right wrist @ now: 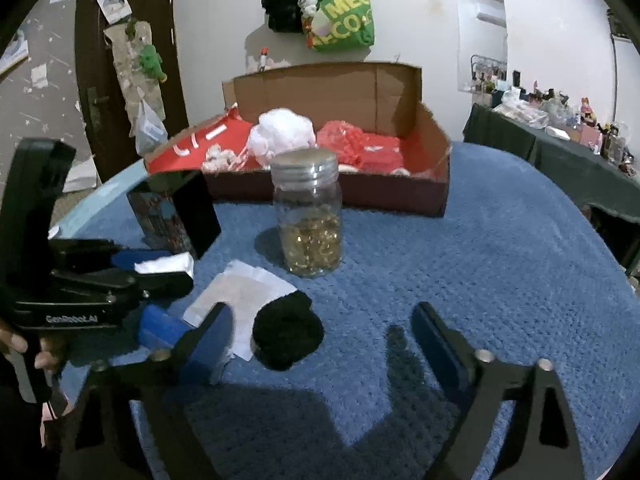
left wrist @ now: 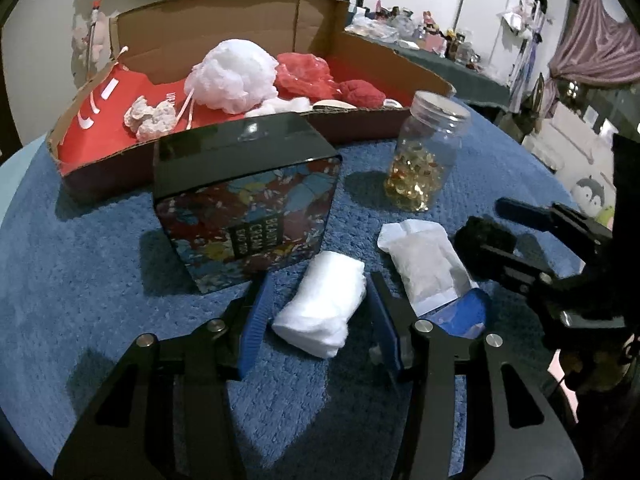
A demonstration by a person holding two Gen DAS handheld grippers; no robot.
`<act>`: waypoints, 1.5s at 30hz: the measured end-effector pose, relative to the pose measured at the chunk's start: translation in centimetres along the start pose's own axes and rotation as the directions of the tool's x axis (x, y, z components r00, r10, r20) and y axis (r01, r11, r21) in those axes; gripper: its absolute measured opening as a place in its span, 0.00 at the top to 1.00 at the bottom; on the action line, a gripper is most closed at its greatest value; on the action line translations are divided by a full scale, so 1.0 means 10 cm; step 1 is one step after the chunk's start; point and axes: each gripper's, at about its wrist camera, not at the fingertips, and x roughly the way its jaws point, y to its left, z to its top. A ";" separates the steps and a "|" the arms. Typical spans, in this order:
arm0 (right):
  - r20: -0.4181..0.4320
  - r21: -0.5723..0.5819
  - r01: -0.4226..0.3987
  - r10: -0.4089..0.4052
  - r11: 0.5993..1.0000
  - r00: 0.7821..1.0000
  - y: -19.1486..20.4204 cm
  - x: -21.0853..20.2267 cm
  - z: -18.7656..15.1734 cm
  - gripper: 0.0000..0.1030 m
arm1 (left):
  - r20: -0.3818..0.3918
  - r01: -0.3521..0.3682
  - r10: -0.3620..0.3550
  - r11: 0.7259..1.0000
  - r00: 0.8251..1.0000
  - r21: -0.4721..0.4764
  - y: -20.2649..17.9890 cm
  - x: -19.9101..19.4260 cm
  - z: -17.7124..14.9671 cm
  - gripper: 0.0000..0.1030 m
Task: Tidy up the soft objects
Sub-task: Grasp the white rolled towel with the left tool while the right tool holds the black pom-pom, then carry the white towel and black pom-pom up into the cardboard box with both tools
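**A:** Status on the L side?

**B:** I had the left gripper (left wrist: 318, 304) tipped down at the blue rug (left wrist: 80, 260), w/ the white cotton wad (left wrist: 320, 312) btwn its blue pads (left wrist: 254, 320). Jaws were narrow around it. The right-hand pad looked to be touching the wad and the other sat just beside it. Whether it was really pinching, I couldn't tell.

**A:** Where was the wad exactly?

**B:** On the rug, just in front of the floral tin (left wrist: 244, 200) and beside a white paper packet (left wrist: 424, 264).

**A:** And the R side?

**B:** The right gripper (right wrist: 324, 320) was spread wide and held nothing. A black soft lump (right wrist: 286, 336) lay btwn its fingers, nearer the left-hand one, and touched neither as far as I saw. The lump rested partly on the packet's edge.

**A:** Drop-off spot?

**B:** The open cardboard box (left wrist: 320, 40) sat at the far side of the rug, behind the tin. It already had a white fluffy ball (left wrist: 236, 76), red crumpled stuff (left wrist: 308, 76) and small pale bits (left wrist: 154, 118) in it.

**A:** Anything else nearby?

**B:** A clear jar (left wrist: 432, 152) w/ gold bits stood upright btwn the box and the packet.
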 end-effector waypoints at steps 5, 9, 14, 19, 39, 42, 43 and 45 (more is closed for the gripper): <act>-0.026 0.045 -0.096 0.097 0.994 0.995 -0.06 0.07 -0.06 0.67 | 0.024 -0.002 0.002 1.000 1.000 0.002 -0.01 -0.05 -0.04 0.79; 0.016 0.021 -0.097 0.097 0.995 0.995 -0.01 -0.05 -0.05 0.68 | 0.041 0.039 -0.038 0.999 0.998 -0.014 -0.03 -0.14 -0.10 0.79; 0.029 0.020 -0.115 0.114 0.993 0.993 0.02 -0.12 -0.02 0.68 | 0.057 0.057 -0.056 0.998 0.997 -0.007 -0.08 -0.21 -0.13 0.79; 0.019 0.021 -0.117 0.116 0.993 0.993 0.04 -0.11 -0.04 0.68 | 0.066 0.063 -0.062 0.998 0.996 -0.011 -0.09 -0.26 -0.13 0.79; 0.116 -0.037 -0.172 0.175 0.984 0.978 0.12 -0.29 0.73 0.67 | 0.172 0.061 -0.062 0.998 0.983 0.010 0.07 -0.75 0.46 0.79; 0.104 -0.051 -0.181 0.186 0.982 0.977 0.07 -0.17 1.02 0.67 | 0.152 0.059 -0.061 0.998 0.986 0.016 0.18 -0.68 0.69 0.79; 0.092 -0.057 -0.181 0.186 0.982 0.978 0.05 -0.12 1.10 0.67 | 0.136 0.063 -0.065 0.998 0.989 0.016 0.23 -0.62 0.78 0.79; 0.041 -0.066 -0.185 0.188 0.980 0.981 0.01 0.07 1.28 0.67 | 0.103 0.066 -0.068 0.998 0.992 0.015 0.30 -0.51 0.91 0.79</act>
